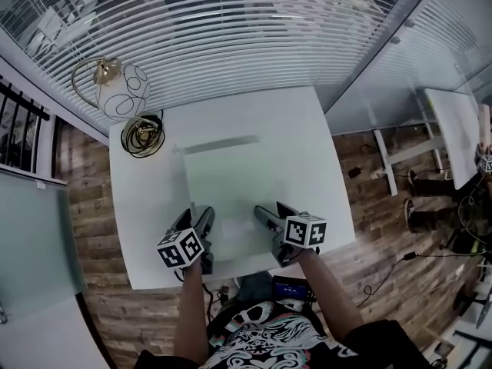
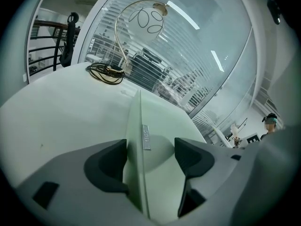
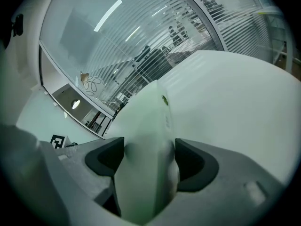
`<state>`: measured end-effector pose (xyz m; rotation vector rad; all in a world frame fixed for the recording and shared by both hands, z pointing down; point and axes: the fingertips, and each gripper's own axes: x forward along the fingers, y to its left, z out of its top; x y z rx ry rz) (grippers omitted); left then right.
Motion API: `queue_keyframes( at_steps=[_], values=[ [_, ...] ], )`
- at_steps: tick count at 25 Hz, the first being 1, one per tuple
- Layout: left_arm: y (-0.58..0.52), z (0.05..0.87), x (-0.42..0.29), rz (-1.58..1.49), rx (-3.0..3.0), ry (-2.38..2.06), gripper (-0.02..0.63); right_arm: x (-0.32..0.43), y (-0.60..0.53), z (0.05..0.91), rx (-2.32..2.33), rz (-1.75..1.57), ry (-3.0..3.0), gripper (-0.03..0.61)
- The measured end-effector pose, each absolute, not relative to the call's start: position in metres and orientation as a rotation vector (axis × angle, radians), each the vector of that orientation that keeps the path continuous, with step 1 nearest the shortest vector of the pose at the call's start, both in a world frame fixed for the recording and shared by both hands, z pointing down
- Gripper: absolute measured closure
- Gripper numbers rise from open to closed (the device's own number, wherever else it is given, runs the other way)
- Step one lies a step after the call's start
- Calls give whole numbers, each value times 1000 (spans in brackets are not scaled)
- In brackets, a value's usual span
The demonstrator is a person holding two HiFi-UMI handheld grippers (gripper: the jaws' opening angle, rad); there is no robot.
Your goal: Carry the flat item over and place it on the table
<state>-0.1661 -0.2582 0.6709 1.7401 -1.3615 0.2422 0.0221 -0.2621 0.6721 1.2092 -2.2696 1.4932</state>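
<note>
Pale green and flat, the board lies spread out over the middle of the white counter. I cannot tell if it sits right on the counter or is a tiny bit above it.

The left gripper is at the near left corner of the board. The right gripper is at the near right part of the edge. Each one has a cube with black and white squares on it.

Seen from the left gripper, the thin edge of the board goes between the two dark jaws, which hold it. A small silver tag sits on that edge. Seen from the right gripper, the board fills the gap and both jaws press on it.

At the far left corner of the counter stands a lamp with a round white ball and a gold bent neck. A dark cord lies curled up just beside it. Behind the counter are window blinds. The floor is brown wood.
</note>
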Motion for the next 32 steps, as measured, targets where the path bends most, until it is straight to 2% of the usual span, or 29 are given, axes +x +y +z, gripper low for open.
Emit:
queue_keyframes(
  at_steps=[20,21,23,24,27,28,29,32],
  values=[
    [-259,632,-171,173,1834,-1424,299,32,-272,621,1445,1079,-2395,277],
    [-258,628,-172,162,1840,-1425,322,32,-274,615,1463,1061,-2420,291],
    [-258,620,-173,146,1860,-1439,423,32,-275,602,1484,1004,-2464,338],
    [-258,615,-173,142,1878,-1448,446,32,-275,598,1482,966,-2477,367],
    [-259,599,-169,119,1934,-1465,522,31,-271,585,1458,873,-2494,524],
    [-259,595,-168,113,1948,-1466,533,31,-270,581,1456,851,-2497,554],
    [-258,592,-166,112,1958,-1463,553,31,-268,579,1455,830,-2496,572],
    [-255,587,-162,109,1979,-1442,579,28,-269,581,1440,750,-2462,572]
  ],
)
